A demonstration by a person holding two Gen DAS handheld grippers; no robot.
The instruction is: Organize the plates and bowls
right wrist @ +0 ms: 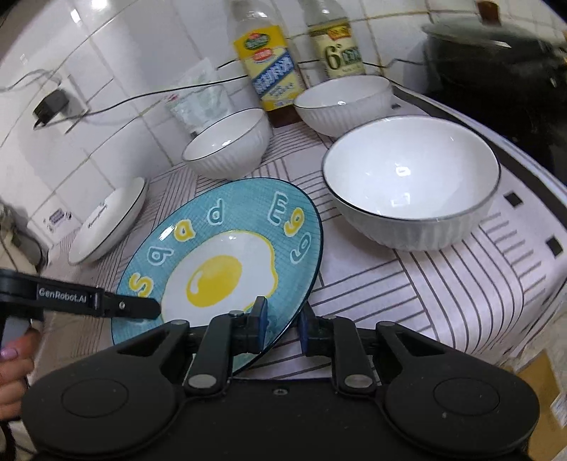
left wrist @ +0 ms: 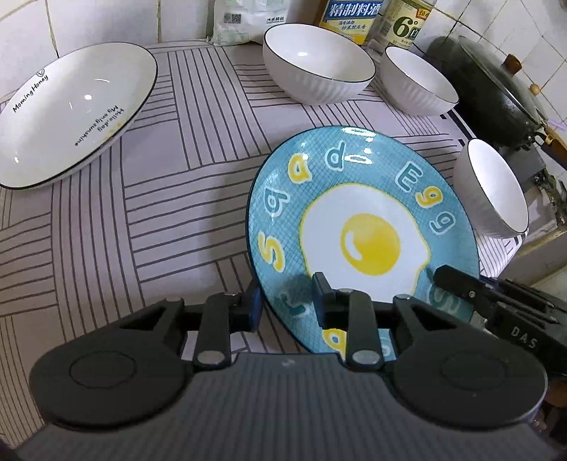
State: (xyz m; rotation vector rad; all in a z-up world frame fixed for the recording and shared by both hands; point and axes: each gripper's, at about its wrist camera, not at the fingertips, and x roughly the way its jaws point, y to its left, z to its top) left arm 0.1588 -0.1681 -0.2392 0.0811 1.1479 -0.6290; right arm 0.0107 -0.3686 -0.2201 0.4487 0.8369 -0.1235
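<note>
A blue plate point(left wrist: 354, 198) point(right wrist: 226, 241) with a fried-egg print is tilted over the striped cloth. My left gripper point(left wrist: 287, 301) is shut on its near left rim, one pad above and one below. My right gripper point(right wrist: 282, 324) is shut on the near right rim in the same way, and shows in the left wrist view as a black finger point(left wrist: 457, 280). A white oval plate point(left wrist: 71, 113) point(right wrist: 110, 220) with black lettering lies to the left. Three white ribbed bowls point(left wrist: 315, 64) point(left wrist: 418, 81) point(left wrist: 492, 188) stand behind and to the right.
Two bottles point(right wrist: 269, 64) point(right wrist: 336, 46) and a white bag point(left wrist: 244, 21) stand against the tiled wall. A dark lidded wok point(left wrist: 496, 92) sits at the right. A charger point(right wrist: 51, 106) with a cable hangs on the wall. The counter drops off at the right edge point(right wrist: 531, 283).
</note>
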